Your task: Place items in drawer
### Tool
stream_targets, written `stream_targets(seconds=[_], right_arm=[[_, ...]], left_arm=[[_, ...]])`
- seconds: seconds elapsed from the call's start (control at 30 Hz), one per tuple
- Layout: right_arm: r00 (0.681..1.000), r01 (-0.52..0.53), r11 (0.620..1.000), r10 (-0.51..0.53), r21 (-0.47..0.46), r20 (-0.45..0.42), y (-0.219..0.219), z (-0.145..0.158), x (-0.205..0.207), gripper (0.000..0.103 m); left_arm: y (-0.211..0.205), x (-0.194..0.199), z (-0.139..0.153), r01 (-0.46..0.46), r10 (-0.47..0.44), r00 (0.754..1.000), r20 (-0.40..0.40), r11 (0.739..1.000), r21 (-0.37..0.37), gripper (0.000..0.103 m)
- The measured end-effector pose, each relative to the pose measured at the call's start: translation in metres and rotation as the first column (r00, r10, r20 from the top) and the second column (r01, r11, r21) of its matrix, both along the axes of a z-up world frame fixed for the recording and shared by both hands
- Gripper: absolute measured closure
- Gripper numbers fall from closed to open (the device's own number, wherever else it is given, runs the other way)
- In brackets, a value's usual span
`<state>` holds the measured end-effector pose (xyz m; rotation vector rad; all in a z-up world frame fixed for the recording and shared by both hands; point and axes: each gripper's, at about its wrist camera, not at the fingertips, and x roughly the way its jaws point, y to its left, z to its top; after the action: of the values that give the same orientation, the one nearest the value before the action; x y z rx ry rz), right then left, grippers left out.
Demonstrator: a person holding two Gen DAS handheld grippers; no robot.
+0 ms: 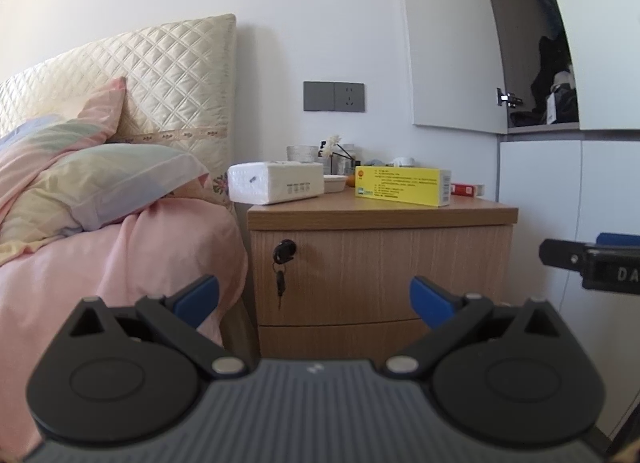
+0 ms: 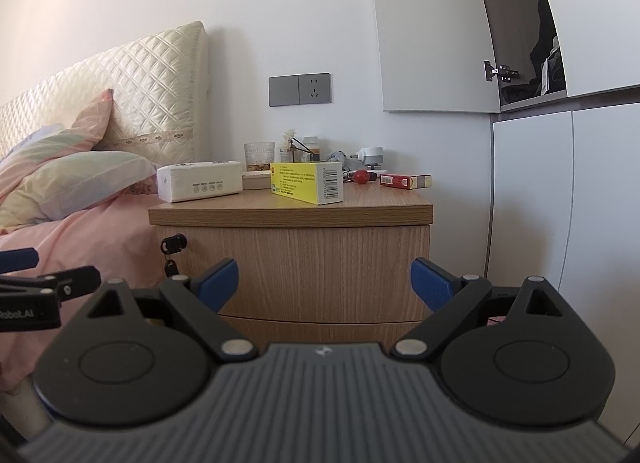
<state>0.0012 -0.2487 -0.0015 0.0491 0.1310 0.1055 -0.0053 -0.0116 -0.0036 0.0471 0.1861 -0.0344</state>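
The left tool (image 1: 314,295) has its two blue tips wide apart and holds nothing, and it points at the front of a small wooden nightstand (image 1: 380,263) beside a bed (image 1: 120,263). The right tool (image 2: 324,281) also has its blue tips wide apart and holds nothing, and it faces the same nightstand from a bit more to the right. The top drawer (image 2: 296,267) is closed, and a black key (image 1: 281,283) hangs from the lock (image 1: 284,250) near its left edge. A second drawer front (image 2: 320,331) shows just below it, also closed. On top of the nightstand sits a white pack of tissues (image 1: 276,182) at the left, near the bed. A long yellow box (image 1: 402,185) stands near the front edge to the right of it. A small red box (image 2: 405,181) lies further right and back, and a little red ball (image 2: 362,176) sits between the two boxes. Behind them are a glass cup (image 2: 259,155), a small flower (image 2: 289,137) and a white plug (image 2: 370,155), close to the wall. A grey wall socket (image 1: 334,96) is above the nightstand. The bed has a pink cover, striped pillows (image 1: 100,183) and a cream padded headboard (image 1: 160,75). A white cupboard (image 2: 560,223) stands on the right side of the nightstand
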Motion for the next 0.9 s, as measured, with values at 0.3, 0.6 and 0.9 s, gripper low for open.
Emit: stream_targets(seconds=[0.3,0.6,0.9], right_arm=[[1.000,0.004,0.999,-0.005,0.035,0.017,-0.006,0.002,0.002,0.008],[0.999,-0.012,0.999,0.009,0.052,0.051,-0.016,0.014,0.017,0.008],[0.997,-0.056,0.989,0.046,0.140,0.068,-0.037,0.029,0.041,0.008]], left_arm=[[-0.002,0.009,-0.001,-0.025,0.025,1.000,0.001,1.000,-0.001,0.000],[-0.018,0.024,0.003,-0.102,0.098,0.990,0.097,0.994,0.041,0.000],[-0.010,0.061,0.005,-0.097,0.097,0.995,0.017,0.995,-0.012,0.001]])
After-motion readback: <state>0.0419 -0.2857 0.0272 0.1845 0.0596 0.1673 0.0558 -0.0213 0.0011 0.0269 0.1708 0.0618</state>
